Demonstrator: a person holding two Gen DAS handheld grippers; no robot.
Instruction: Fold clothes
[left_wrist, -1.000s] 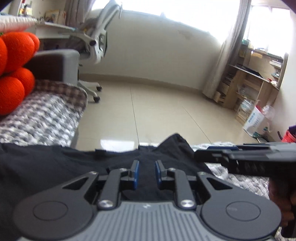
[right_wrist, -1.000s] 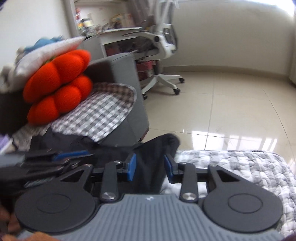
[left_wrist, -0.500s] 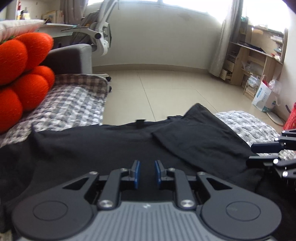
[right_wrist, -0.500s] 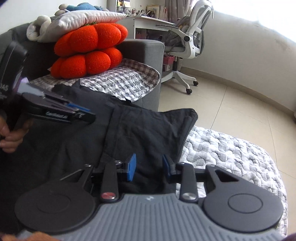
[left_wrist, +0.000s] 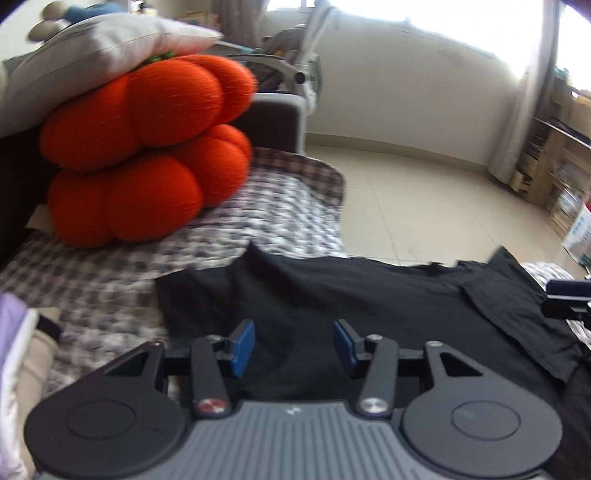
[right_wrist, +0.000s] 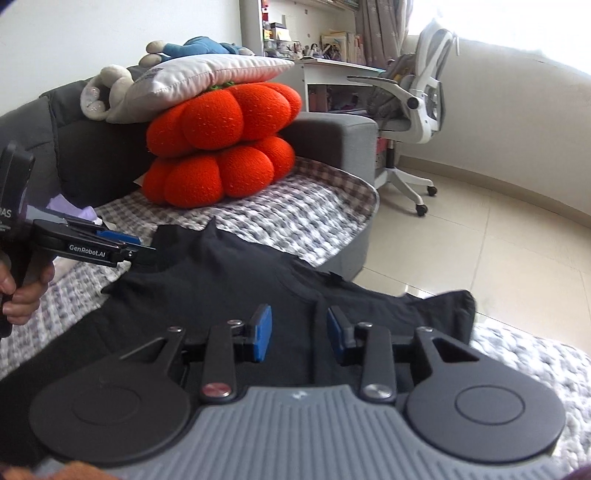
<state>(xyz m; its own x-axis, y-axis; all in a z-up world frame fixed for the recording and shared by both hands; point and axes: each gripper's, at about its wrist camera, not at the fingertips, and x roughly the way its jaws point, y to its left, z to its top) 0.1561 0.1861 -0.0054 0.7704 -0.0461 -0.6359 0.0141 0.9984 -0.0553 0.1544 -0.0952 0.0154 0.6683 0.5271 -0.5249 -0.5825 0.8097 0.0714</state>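
Left wrist view: the left gripper (left_wrist: 293, 345) hung over a black garment (left_wrist: 369, 295) spread flat across the checked sofa cover (left_wrist: 280, 206) and a grey quilted pad (right_wrist: 517, 354). Its jaws had just been opening and stood about half apart, with cloth lying below them but nothing pinched between the blue pads (left_wrist: 242, 347). At the right edge of this view the tip of the right gripper (left_wrist: 565, 299) showed beside a sleeve already folded inward. Right wrist view: the right gripper (right_wrist: 297, 334) was partly open above the garment's middle, and its pads appeared clear of the fabric, so it seemed to hold nothing. A hand (right_wrist: 22, 291) carried the left gripper at the far left, near the orange cushions (right_wrist: 221, 144).

By judgement, one sleeve fold was finished and the cloth released. The next move would call for taking the opposite sleeve or side edge and bringing it across.

Compared with a second earlier, the left jaws, then nearly shut over the cloth, had widened, both cameras faced further toward the cushions, and more of the garment lay in sight.
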